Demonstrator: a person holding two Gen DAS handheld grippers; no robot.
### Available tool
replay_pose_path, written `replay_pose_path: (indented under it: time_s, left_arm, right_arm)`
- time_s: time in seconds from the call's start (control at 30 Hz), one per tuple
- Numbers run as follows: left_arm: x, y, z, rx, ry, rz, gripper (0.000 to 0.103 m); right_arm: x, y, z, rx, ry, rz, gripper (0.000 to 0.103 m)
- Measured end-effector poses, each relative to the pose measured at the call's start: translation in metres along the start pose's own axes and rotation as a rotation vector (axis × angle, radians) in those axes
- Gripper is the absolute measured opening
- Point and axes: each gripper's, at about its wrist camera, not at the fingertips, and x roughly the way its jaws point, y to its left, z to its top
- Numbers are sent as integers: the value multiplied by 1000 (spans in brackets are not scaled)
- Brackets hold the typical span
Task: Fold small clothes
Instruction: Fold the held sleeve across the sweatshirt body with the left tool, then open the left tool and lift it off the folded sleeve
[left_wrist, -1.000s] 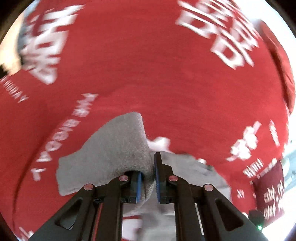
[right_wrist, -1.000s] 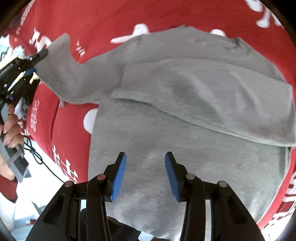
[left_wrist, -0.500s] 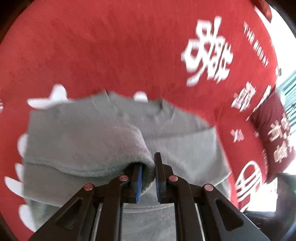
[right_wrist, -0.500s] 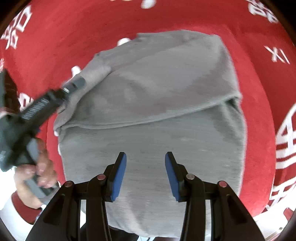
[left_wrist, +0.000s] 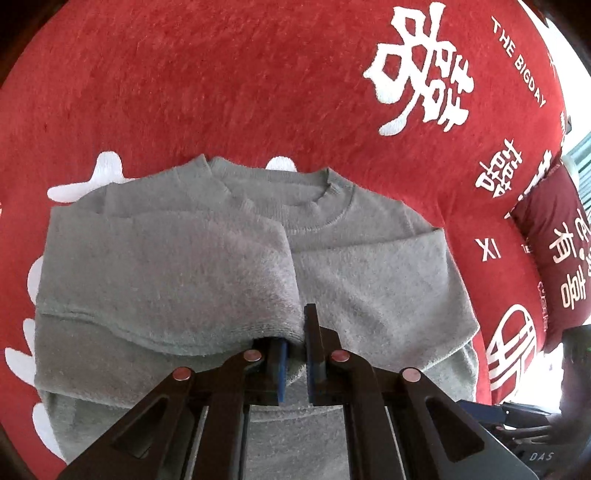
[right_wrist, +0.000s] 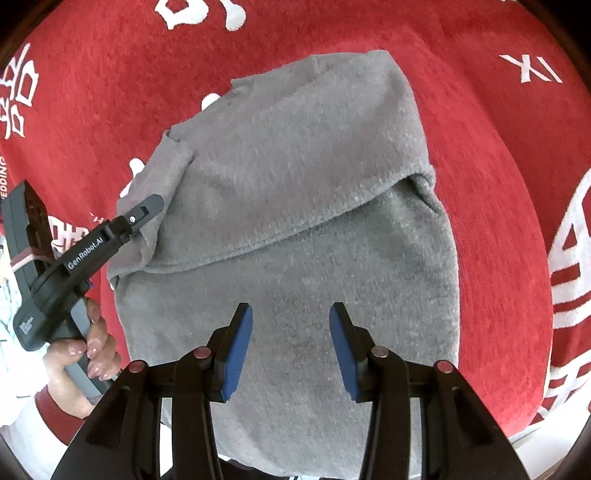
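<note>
A small grey sweater (left_wrist: 369, 280) lies flat on a red blanket, collar away from me in the left wrist view. My left gripper (left_wrist: 295, 354) is shut on the cuff of the grey sleeve (left_wrist: 177, 273), which is folded across the sweater's chest. The other sleeve lies folded across the right side. In the right wrist view the sweater (right_wrist: 295, 240) fills the middle, and the left gripper (right_wrist: 147, 208) pinches the sleeve end at its left edge. My right gripper (right_wrist: 290, 343) is open and empty, hovering over the sweater's lower body.
The red blanket (left_wrist: 240, 81) with white characters covers the surface under the sweater. A dark red cushion (left_wrist: 554, 258) with white lettering stands at the right. The person's hand (right_wrist: 85, 354) grips the left tool's handle at the blanket's left edge.
My left gripper has carried the sleeve from out at the side across onto the sweater's chest. The right gripper stayed open over the lower body, and its view shifted slightly.
</note>
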Motion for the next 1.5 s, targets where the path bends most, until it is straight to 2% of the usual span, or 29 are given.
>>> replay_pose_path:
  time_s: [0.2,0.3,0.33,0.4,0.47,0.53,0.57,0.73,0.9,0.97,1.0,1.03,1.1,1.2,1.37,1.43,1.5]
  left_arm:
    - [-19,-14,2,64,-62,37,8]
    - [-13,-16,1,87,-35,52,8]
    - [-7,-15,-1,70,-10,67,8]
    - [3,-9,-2,18,31,46,9]
    - [6,-6,-4,-9,52,40,17]
    - [3,-3,-6,-29,55,15,54]
    - [-1,-2,-8,-36,43,8,58]
    - [-17,3,-9,-36,55,-9,60]
    - [-44,15,-10,-63,45,-63,60]
    - [-56,24,-11,-89,42,-83,81]
    - [-65,30,-13,-110,23,-68,96]
    - [-70,35,-13,-119,10,-57,98]
    - [-79,46,-15,-128,8,-46,98]
    - [-85,68,-20,-156,18,3,98]
    - [-77,109,-35,-156,98,197,98]
    - [-75,124,-43,-163,129,245,98]
    - [-76,139,-50,-186,143,263,98]
  right_arm:
    - [1,-3,2,16,-11,20,47]
    - [3,-6,2,26,-13,24,47]
    - [3,-7,2,30,-12,25,47]
    - [3,-7,3,29,-13,25,47]
    - [2,-5,4,22,-14,25,47]
    - [2,-5,5,16,-14,25,47]
    - [2,-5,6,14,-13,24,47]
    - [0,0,9,10,-19,19,47]
    - [-2,18,15,-36,-33,5,47]
    - [-1,26,17,-58,-36,-4,47]
    - [-1,32,18,-74,-37,-11,47]
    - [1,37,18,-89,-37,-17,47]
    - [3,50,22,-130,-40,-28,48]
    - [10,81,29,-222,-48,-46,54]
    - [29,158,39,-478,-67,-76,57]
    - [40,194,37,-603,-72,-86,57]
    - [56,223,34,-715,-61,-108,58]
